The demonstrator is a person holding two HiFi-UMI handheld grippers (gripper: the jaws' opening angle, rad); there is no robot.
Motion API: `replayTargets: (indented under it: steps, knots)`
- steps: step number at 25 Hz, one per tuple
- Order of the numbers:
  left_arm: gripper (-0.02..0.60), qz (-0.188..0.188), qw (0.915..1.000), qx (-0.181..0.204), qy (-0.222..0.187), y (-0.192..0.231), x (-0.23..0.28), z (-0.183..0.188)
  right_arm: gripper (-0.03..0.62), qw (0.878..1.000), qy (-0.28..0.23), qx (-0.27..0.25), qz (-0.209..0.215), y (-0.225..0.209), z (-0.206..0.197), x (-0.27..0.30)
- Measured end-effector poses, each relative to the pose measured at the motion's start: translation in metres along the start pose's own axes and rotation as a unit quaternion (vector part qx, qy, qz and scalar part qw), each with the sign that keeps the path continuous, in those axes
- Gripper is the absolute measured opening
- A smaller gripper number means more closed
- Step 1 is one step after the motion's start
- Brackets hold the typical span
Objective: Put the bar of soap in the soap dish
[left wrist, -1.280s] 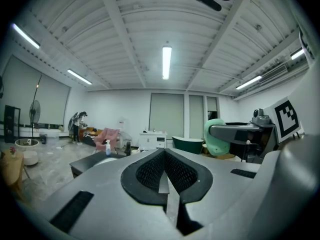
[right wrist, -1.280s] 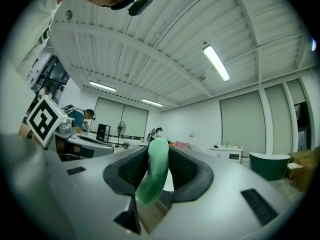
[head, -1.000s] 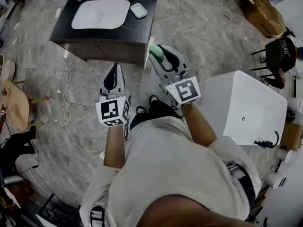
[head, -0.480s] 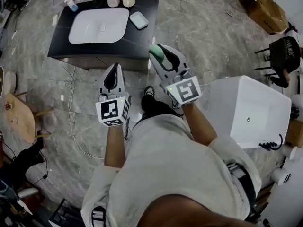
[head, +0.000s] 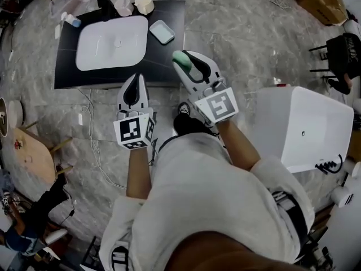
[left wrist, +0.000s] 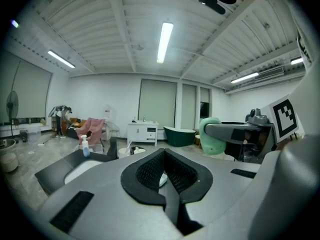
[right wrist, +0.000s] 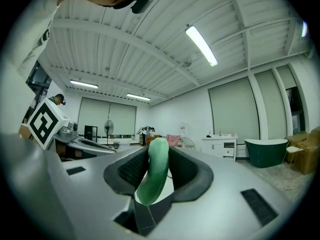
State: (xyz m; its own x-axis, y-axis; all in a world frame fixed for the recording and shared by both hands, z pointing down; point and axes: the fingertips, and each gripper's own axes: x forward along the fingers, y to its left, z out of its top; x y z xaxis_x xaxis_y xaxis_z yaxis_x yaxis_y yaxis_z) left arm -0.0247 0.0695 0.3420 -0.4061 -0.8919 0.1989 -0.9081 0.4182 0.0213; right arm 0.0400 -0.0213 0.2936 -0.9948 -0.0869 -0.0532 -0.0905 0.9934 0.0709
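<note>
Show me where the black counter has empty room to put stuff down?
Bare counter runs along the front edge, before the sink basin, and down the left side. There is another bare patch between the soap dish and the front right corner. The back edge is crowded: two cups stand behind the basin.

Cup beyond soap dish

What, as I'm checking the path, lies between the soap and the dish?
Only bare black counter, in the head view, between the soap in the right gripper and the dish.
</note>
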Motion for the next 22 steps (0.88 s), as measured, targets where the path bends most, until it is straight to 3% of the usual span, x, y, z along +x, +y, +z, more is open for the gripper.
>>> replayTargets:
  steps: [11, 18, 22]
  knots:
    - [0.017, -0.030, 0.9990, -0.002, 0.034, 0.011, 0.070, -0.012, 0.126, 0.999, 0.033, -0.031, -0.008, -0.037, -0.033, 0.041]
    - [0.017, -0.061, 0.9969, 0.004, 0.050, 0.039, 0.117, -0.019, 0.126, 0.994, 0.088, -0.058, -0.024, -0.053, -0.053, 0.068]
    - [0.017, -0.097, 0.9934, 0.010, 0.060, 0.049, 0.138, -0.024, 0.126, 0.991, 0.105, -0.065, -0.054, -0.056, -0.061, 0.084]
